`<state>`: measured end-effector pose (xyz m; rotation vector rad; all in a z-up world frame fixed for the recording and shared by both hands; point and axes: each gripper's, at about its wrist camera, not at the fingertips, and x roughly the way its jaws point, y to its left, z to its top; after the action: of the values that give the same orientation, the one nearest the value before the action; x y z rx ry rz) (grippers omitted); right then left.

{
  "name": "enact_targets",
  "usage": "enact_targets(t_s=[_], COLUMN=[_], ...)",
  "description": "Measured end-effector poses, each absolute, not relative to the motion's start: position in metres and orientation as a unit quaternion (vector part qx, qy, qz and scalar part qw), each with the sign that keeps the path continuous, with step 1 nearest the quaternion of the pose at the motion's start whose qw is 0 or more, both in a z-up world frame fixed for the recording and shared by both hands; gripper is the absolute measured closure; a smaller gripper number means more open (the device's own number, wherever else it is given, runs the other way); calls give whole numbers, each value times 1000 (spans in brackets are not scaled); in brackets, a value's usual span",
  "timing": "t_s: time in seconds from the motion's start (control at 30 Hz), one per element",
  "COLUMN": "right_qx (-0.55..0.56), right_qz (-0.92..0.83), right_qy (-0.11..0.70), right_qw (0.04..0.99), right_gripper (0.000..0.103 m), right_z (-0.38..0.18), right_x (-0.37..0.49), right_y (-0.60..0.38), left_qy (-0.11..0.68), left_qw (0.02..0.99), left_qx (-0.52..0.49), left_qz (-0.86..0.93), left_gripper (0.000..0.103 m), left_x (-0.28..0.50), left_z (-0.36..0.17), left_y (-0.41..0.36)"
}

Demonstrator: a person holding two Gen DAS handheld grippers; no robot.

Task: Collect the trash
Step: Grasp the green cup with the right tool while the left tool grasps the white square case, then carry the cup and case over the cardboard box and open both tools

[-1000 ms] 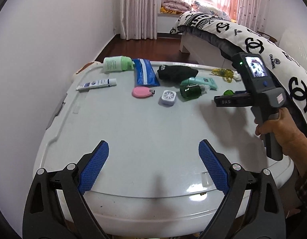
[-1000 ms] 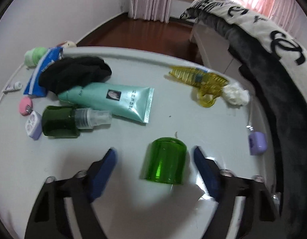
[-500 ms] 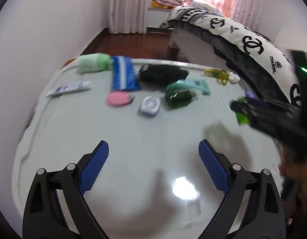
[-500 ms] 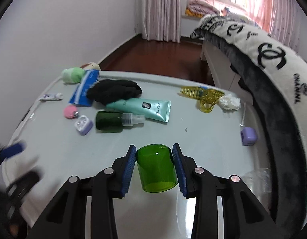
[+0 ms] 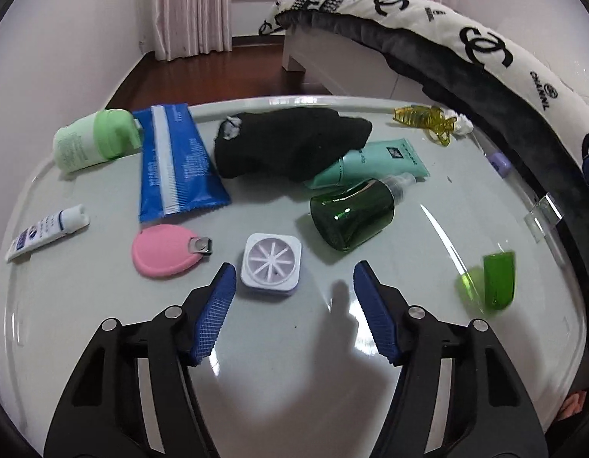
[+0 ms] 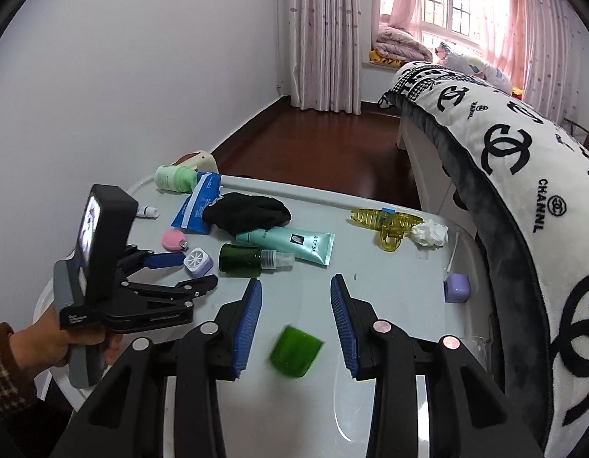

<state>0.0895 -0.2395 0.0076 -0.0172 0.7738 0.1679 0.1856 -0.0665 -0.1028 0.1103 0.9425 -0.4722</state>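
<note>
The left hand-held gripper point(image 5: 290, 297) is closing beside the white square case point(image 5: 271, 260), probably to pick it; the right hand-held gripper point(image 6: 296, 316) stands spread, pinching nothing, the green cap point(image 6: 295, 350) blurred below it.

Desk point(image 5: 103, 324): glossy white plastic. Spray bottle point(image 5: 351, 212): translucent green plastic. Sock point(image 5: 290, 145): matt black cloth. Floor point(image 6: 332, 145): polished wood.

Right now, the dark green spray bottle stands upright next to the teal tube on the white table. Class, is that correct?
Not quite. The dark green spray bottle lies on its side, not upright. It is next to the teal tube on the white table, as stated. The left wrist view shows this plainly.
</note>
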Motion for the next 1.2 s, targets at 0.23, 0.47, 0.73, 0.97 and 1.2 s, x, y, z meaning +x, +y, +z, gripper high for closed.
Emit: enact_targets(t_s=[0.23,0.47,0.73,0.97,1.2], right_qx=[-2,-26,-44,-55,-34], right_qz=[74,62,66,53,60], right_qy=[393,421,467,489,484], right_qw=[917,904,881,869,872], right_gripper=[65,61,50,51,61], right_z=[-6,-32,-76,-100,-96], right_x=[98,107,125,131,126], right_y=[-247,-246,-217,-212,-215], left_qy=[459,457,433,432,438], left_qw=[859,867,875,870,865], left_qx=[56,66,45,26,18], left_qz=[-219,-187,-211,-234,-243], left_gripper=[71,71,71,71,71], left_x=[194,177,125,114,112], left_z=[-105,-96,-61,-54,-57], left_y=[-70,-59,-45,-48,-53])
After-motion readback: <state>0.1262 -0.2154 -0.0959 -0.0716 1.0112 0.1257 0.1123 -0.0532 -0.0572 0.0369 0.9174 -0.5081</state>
